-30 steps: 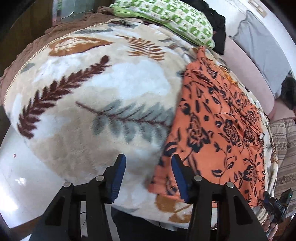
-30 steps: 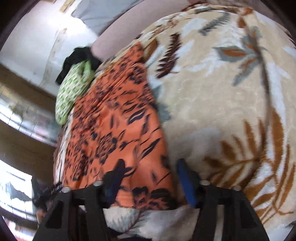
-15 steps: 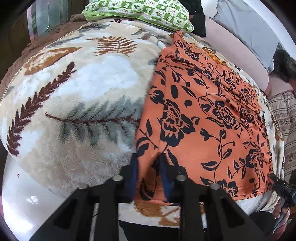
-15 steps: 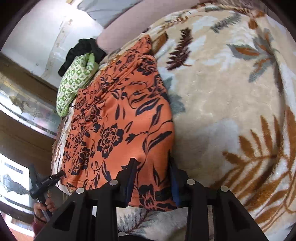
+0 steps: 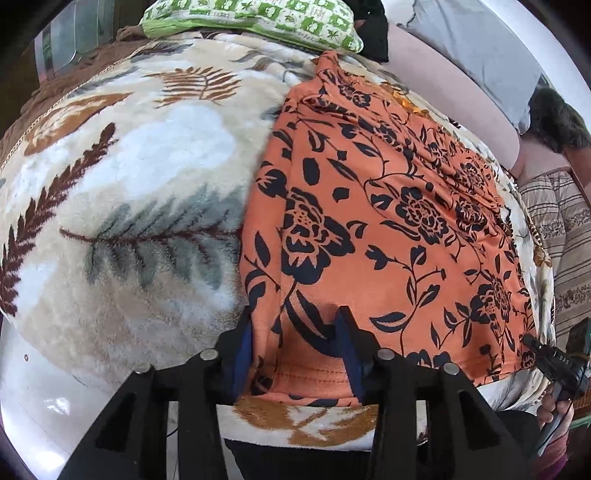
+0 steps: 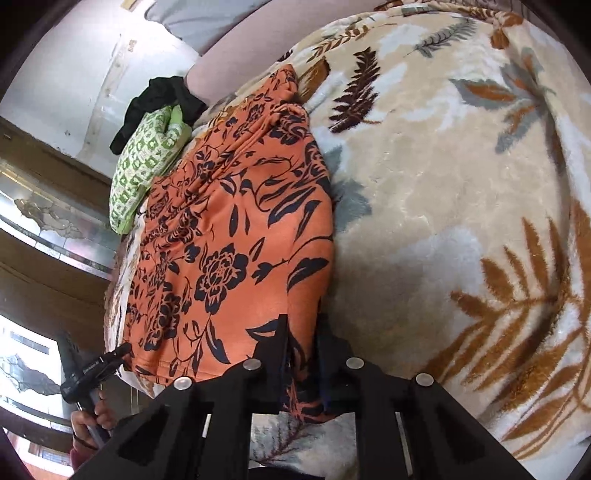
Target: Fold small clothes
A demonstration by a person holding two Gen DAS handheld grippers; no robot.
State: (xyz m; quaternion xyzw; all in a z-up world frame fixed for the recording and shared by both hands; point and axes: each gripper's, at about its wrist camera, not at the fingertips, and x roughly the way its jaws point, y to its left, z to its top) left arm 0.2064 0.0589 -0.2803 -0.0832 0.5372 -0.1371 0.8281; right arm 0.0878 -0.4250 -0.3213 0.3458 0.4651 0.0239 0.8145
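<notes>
Garment: an orange cloth with black flowers (image 5: 388, 206) lies flat on a leaf-patterned plush blanket (image 5: 140, 177), filling the centre and right of the left wrist view.
Left gripper (image 5: 295, 325): lower centre; its jaws have just been opening a little, the blue pads (image 5: 242, 347) astride the near hem, which bunches between them.
Right gripper (image 6: 301, 343): lower centre of its view; its jaws have just been closing, nearly together and pinching the cloth's near corner.
Background: a green patterned pillow (image 5: 255, 18) at the top edge.
</notes>
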